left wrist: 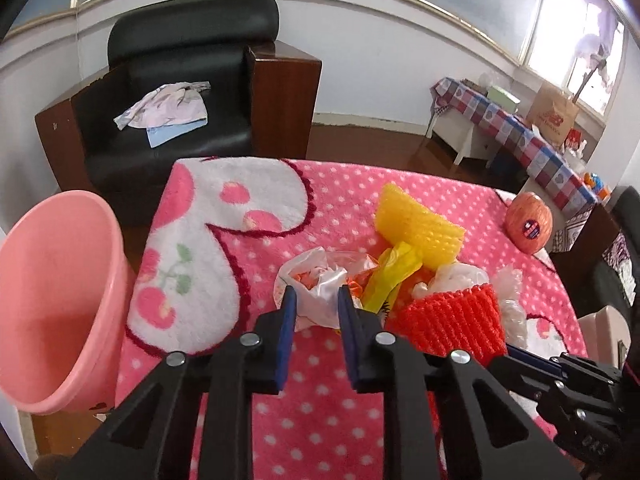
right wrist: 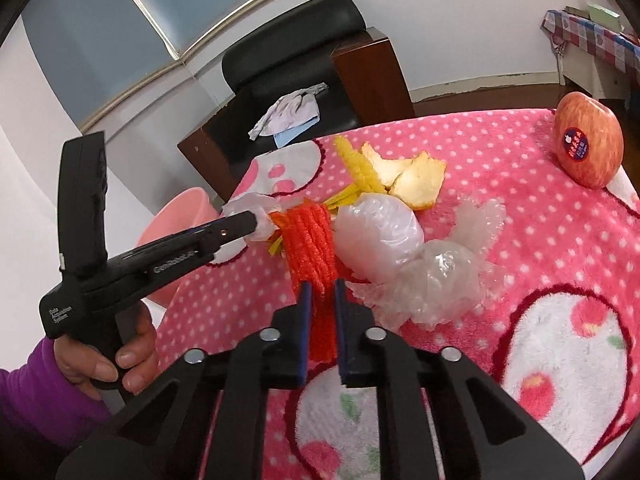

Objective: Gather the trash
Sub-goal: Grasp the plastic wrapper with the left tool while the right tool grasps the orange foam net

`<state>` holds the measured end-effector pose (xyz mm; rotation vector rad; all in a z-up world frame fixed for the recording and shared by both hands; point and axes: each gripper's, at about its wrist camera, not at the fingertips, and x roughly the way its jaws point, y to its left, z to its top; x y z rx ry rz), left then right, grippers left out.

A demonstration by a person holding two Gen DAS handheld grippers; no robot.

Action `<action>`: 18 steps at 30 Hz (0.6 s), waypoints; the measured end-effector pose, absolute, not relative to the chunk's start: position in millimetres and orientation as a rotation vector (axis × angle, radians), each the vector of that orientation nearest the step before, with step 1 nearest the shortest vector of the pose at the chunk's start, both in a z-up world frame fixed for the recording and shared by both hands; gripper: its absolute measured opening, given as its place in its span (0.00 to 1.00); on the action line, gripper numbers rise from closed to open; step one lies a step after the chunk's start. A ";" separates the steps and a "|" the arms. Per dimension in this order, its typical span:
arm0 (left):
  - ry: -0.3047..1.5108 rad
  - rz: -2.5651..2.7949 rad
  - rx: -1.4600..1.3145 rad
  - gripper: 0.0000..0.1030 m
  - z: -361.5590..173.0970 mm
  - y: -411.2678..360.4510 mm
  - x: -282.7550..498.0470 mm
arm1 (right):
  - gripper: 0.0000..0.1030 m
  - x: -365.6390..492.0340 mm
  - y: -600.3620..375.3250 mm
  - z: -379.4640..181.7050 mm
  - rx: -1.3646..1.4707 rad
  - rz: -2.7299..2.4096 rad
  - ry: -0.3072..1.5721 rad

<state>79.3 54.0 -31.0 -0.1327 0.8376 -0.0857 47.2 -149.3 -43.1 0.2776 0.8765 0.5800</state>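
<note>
Left gripper (left wrist: 316,304) fingers clamped on white bag (left wrist: 320,292), just left of red foam net (left wrist: 452,320). Right gripper (right wrist: 320,300) pinching net's near end. Both light, soft, crumply — grab bunched folds. Pink bin (left wrist: 60,272) further left.

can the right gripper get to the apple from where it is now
Probably yes, though not directly. The right gripper sits around the red foam net, and crumpled clear plastic lies between it and the apple. Lifting over the pile leaves open blanket beside it.
</note>
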 end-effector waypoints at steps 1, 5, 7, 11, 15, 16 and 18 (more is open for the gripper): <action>0.826 -0.088 -0.141 0.18 -27.3 56.2 75.0 | 0.09 45.7 -150.3 -42.3 0.281 0.579 0.874; 0.790 -0.104 -0.156 0.17 -13.6 61.3 59.6 | 0.08 37.5 -158.5 -35.5 0.319 0.577 0.863; 0.777 -0.111 -0.156 0.17 -7.5 62.8 51.5 | 0.08 32.8 -161.7 -30.1 0.337 0.577 0.851; 0.749 -0.123 -0.153 0.17 0.9 66.3 31.7 | 0.08 27.0 -165.6 -21.6 0.366 0.577 0.834; 0.709 -0.109 -0.131 0.17 10.6 73.0 14.0 | 0.08 20.3 -163.3 -9.8 0.366 0.585 0.818; 0.696 -0.100 -0.125 0.17 13.7 75.8 10.2 | 0.08 20.3 -160.1 -5.3 0.358 0.590 0.812; 0.672 -0.084 -0.124 0.18 21.1 84.0 2.5 | 0.08 22.6 -150.7 5.8 0.344 0.610 0.794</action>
